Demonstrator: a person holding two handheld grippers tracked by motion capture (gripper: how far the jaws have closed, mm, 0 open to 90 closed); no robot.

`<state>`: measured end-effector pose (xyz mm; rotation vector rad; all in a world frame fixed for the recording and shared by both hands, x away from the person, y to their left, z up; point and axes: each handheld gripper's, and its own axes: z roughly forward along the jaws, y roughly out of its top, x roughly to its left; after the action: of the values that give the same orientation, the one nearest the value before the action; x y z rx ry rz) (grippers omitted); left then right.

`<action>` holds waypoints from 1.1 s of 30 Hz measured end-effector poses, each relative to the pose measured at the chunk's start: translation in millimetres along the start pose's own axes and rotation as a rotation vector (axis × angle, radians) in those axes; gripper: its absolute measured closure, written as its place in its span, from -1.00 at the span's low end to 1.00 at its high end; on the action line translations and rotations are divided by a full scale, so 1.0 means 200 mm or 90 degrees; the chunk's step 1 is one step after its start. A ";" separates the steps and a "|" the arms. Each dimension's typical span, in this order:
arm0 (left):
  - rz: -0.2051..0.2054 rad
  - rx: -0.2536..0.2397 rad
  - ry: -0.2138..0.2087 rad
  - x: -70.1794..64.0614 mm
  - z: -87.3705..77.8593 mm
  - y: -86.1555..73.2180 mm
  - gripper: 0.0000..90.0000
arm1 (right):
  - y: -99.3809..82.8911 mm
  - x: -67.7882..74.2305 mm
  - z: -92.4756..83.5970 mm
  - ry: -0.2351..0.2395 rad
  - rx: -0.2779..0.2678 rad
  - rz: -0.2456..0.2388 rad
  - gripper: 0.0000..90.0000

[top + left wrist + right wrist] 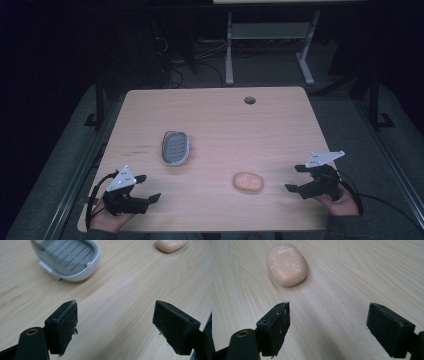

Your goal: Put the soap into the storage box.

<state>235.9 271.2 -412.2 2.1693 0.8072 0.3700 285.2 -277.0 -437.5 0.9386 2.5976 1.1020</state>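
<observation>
- Soap bar [248, 182], peach and oval, lies flat on the wooden table [215, 115] at near right of centre, well apart from both grippers.
- Right gripper [297, 178] sits at the near right edge, jaws spread wide with nothing between them; in its own view the soap bar [286, 264] lies ahead, left of the gap.
- Left gripper [148, 188] rests at the near left corner, jaws likewise spread and empty.
- Grey soap dish [175, 147] with a ribbed floor stands farther off, left of centre, empty.
</observation>
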 end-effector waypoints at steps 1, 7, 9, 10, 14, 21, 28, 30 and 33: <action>0.012 -0.001 -0.005 -0.01 0.01 0.02 -0.57 | 0.00 0.00 0.00 -0.001 0.002 -0.002 -0.59; 0.082 0.031 -0.034 -0.08 0.08 0.15 -0.58 | -0.02 -0.01 -0.02 0.005 -0.007 0.006 -0.60; 0.111 0.039 -0.049 -0.10 0.10 0.20 -0.58 | -0.02 -0.01 -0.04 -0.001 -0.016 0.008 -0.60; 0.123 0.046 -0.054 -0.12 0.11 0.23 -0.58 | -0.03 -0.01 -0.05 0.000 -0.023 0.009 -0.60; 0.171 0.060 -0.070 -0.16 0.15 0.31 -0.58 | -0.04 -0.02 -0.07 -0.003 -0.033 0.014 -0.60; 0.216 0.085 -0.104 -0.22 0.24 0.42 -0.59 | -0.06 -0.03 -0.09 -0.009 -0.048 0.023 -0.60; 0.267 0.111 -0.133 -0.31 0.35 0.50 -0.59 | -0.07 -0.04 -0.11 -0.011 -0.057 0.028 -0.60; 0.285 0.124 -0.146 -0.34 0.40 0.53 -0.58 | -0.07 -0.05 -0.11 -0.010 -0.061 0.029 -0.60; 0.301 0.137 -0.156 -0.36 0.43 0.56 -0.58 | -0.08 -0.05 -0.12 -0.009 -0.066 0.032 -0.60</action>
<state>271.8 119.1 -384.9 2.5404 0.1981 0.2497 276.8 -306.6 -432.2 0.9899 2.4912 1.2263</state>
